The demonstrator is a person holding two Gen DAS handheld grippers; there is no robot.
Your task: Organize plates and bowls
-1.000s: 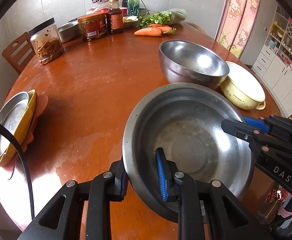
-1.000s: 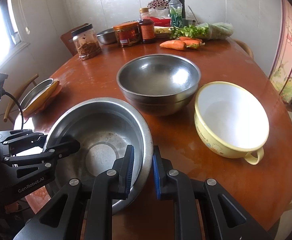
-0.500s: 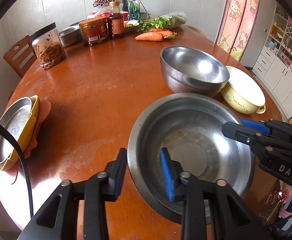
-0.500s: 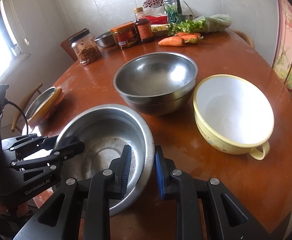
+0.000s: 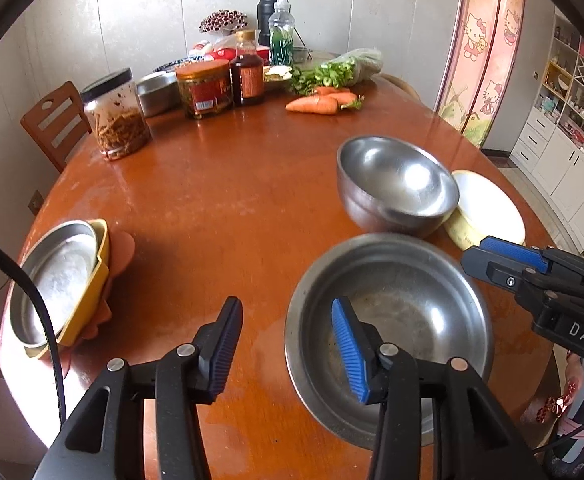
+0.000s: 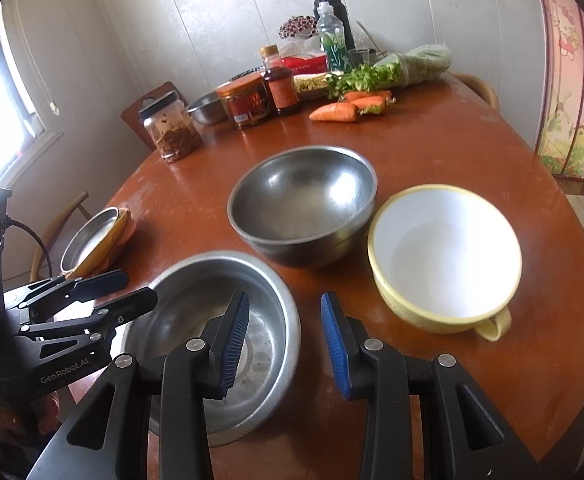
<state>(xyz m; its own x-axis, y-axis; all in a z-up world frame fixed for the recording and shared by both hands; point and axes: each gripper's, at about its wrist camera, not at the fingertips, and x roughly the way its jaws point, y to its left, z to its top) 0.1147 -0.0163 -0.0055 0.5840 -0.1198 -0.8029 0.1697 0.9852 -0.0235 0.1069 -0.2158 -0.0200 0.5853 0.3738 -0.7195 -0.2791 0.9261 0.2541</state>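
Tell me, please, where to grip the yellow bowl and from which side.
Grip the thin rim of the yellow bowl on its near side, coming from above with one jaw inside. It stands upright and open, too wide to span. Its small handle looks too tight.

My left gripper (image 5: 284,344) tilts downward, jaws opening, nothing pinched between them. My right gripper (image 6: 284,340) beside it tilts likewise, jaws opening, pads free.

basin (image 6: 196,280) before bowl (image 6: 303,200), plates (image 5: 52,280) left, carrots (image 5: 315,104) behind
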